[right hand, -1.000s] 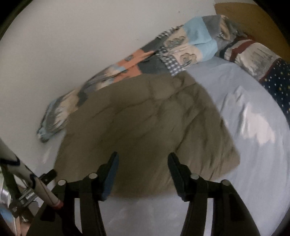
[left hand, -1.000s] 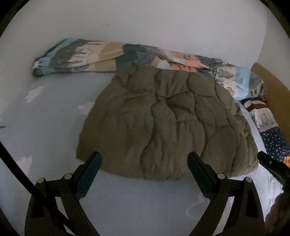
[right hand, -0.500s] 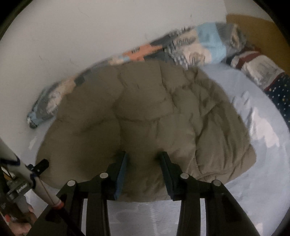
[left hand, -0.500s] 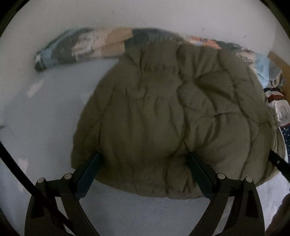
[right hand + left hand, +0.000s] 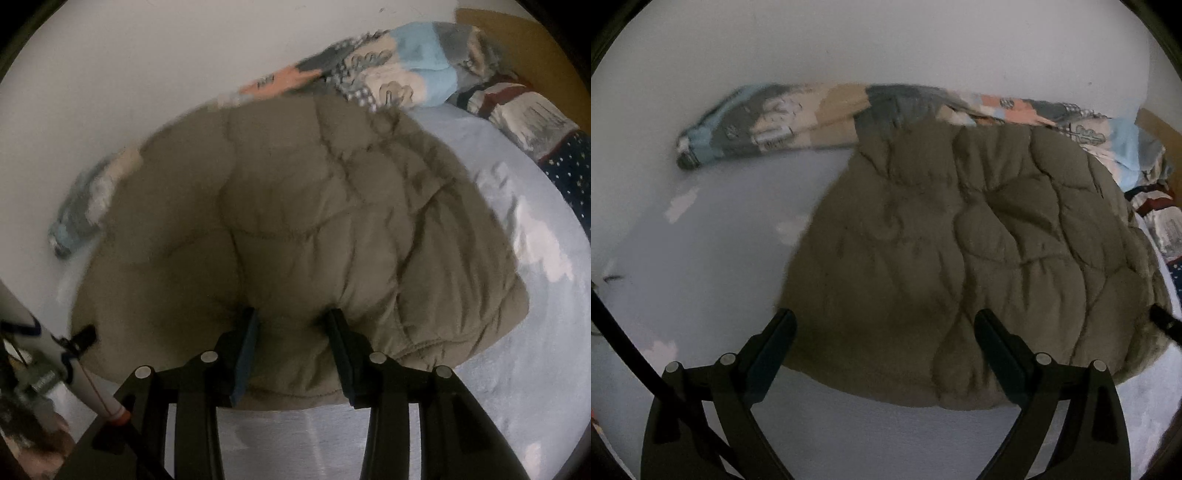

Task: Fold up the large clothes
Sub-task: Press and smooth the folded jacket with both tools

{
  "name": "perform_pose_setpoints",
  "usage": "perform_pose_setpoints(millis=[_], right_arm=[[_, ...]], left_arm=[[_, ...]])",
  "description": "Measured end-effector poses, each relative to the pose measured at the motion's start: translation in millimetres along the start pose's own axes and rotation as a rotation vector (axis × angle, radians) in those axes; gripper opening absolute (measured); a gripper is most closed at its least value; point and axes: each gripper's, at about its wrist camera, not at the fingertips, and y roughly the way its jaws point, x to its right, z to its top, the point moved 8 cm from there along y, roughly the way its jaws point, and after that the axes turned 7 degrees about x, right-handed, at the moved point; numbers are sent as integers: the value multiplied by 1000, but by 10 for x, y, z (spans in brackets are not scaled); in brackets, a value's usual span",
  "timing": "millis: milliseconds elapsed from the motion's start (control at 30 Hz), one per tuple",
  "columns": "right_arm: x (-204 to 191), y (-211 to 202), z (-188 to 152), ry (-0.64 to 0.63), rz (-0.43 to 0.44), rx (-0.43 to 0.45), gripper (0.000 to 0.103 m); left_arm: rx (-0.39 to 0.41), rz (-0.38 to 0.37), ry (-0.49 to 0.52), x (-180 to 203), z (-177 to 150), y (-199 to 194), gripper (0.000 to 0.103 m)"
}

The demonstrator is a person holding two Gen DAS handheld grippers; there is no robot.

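An olive quilted puffer jacket (image 5: 960, 240) lies on a pale blue bed sheet (image 5: 701, 258); it also shows in the right wrist view (image 5: 314, 221). My left gripper (image 5: 882, 325) is open wide, its fingers straddling the jacket's near edge. My right gripper (image 5: 291, 325) has narrowed onto a bunched fold of the jacket's near hem, and the padded fabric fills the gap between its fingers. The jacket's far side lies against a patterned blanket.
A rolled patchwork blanket (image 5: 812, 114) lies along the white wall (image 5: 886, 37). Patterned pillows (image 5: 535, 122) and a wooden headboard (image 5: 517, 33) are at the right. The pale blue sheet (image 5: 535, 332) runs around the jacket.
Both grippers moved in onto the jacket's near edge. The right gripper narrowed from open to pinching a fold of the hem. The left gripper stayed open.
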Motion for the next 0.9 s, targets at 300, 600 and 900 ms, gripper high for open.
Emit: perform_pose_setpoints(millis=[300, 600, 900], right_arm=[[610, 39, -7, 130, -127, -41, 44], [390, -47, 20, 27, -168, -18, 47], [-57, 27, -170, -121, -102, -40, 57]], left_arm=[[-146, 55, -8, -158, -291, 345, 97], [-8, 32, 13, 36, -68, -23, 97], [-61, 15, 175, 437, -260, 154, 97]])
